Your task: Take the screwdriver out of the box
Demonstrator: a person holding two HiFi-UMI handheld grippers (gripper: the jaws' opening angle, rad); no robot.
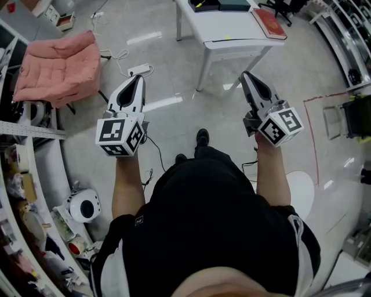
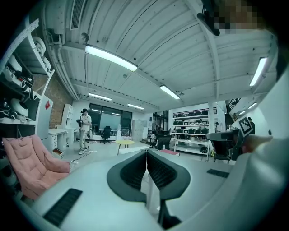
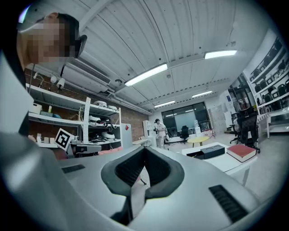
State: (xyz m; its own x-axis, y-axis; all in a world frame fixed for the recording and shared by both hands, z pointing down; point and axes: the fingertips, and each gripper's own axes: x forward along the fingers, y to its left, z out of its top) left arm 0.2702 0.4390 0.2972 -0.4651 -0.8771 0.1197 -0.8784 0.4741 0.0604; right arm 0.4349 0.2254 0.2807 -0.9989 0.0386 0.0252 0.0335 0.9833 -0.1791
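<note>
Two grippers point forward: white left gripper [image 1: 138, 79] and white right gripper [image 1: 246, 75], fingers pressed together on nothing. The flat black box [image 3: 212, 151] sits on the white tabletop [image 1: 232, 26] ahead, well apart; the screwdriver cannot be made out.

White table [image 1: 231, 28] cut by top edge, dark box [image 1: 205, 6] on it mostly cropped, contents unseen

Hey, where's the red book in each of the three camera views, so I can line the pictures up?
Head view: top right, the red book lies on the white table, at its right end.
Left gripper view: mid-frame, a small reddish slab, likely the book, on that table.
Right gripper view: the book sits at right, below mid-height, on the table.
Shared landmark: the white table.
</note>
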